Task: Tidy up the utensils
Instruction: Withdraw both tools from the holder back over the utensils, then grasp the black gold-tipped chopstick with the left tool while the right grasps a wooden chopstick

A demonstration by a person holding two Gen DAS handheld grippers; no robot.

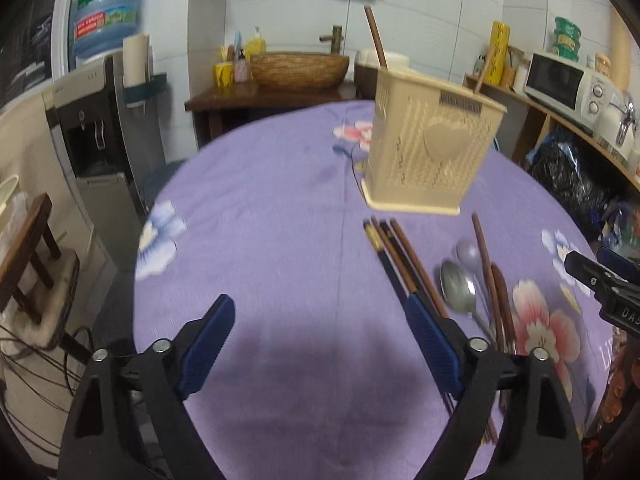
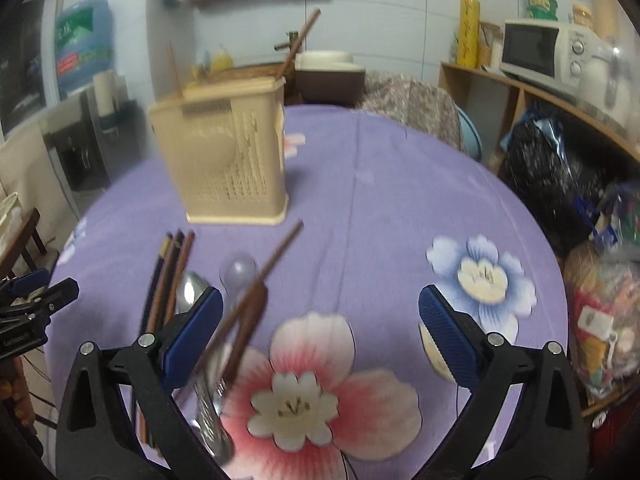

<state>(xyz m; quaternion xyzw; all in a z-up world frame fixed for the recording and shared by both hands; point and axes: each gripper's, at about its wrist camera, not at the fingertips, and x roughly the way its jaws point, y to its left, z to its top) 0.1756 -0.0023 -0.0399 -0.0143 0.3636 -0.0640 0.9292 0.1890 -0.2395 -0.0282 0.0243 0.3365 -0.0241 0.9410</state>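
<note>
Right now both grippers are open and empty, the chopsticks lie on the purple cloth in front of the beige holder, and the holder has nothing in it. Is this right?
Not quite: the beige holder is not empty. In the left wrist view two brown sticks rise from its top. The rest holds: left gripper and right gripper open and empty, chopsticks on the purple cloth.

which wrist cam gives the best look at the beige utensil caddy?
Left wrist. The utensil caddy sits there sharp enough to show the heart emblem, perforations, base and two brown sticks rising from it. In the right wrist view, the same caddy is whole but motion-blurred, with the heart smeared.
</note>
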